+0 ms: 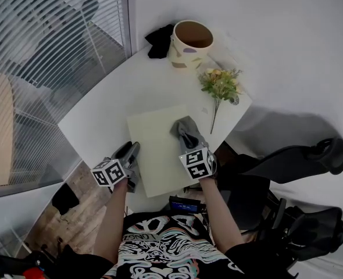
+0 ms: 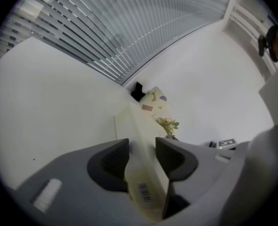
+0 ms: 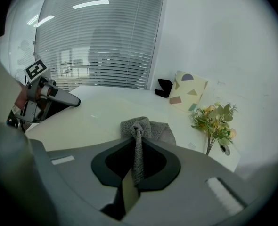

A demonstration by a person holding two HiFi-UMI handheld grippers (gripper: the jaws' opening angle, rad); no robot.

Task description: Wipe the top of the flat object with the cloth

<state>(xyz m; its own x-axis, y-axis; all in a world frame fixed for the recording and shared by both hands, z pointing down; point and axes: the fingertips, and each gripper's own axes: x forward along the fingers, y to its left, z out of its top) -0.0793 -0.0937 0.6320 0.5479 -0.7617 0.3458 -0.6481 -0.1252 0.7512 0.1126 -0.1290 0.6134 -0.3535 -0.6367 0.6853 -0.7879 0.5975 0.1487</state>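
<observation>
A pale yellow flat board (image 1: 157, 147) lies on the white table (image 1: 102, 109). My left gripper (image 1: 131, 154) is shut on the board's left edge (image 2: 146, 161), which runs between the jaws with a barcode sticker showing. My right gripper (image 1: 189, 137) is shut on a grey cloth (image 1: 184, 127), pinching a fold of it (image 3: 138, 147). The rest of the cloth (image 3: 146, 128) rests bunched on the board's far right part.
A patterned cream pot (image 1: 190, 43) stands at the table's far end with a black object (image 1: 159, 39) beside it. A small flower bunch (image 1: 220, 86) lies near the right edge. Window blinds (image 1: 49, 57) run along the left. A black chair (image 1: 293, 161) is at the right.
</observation>
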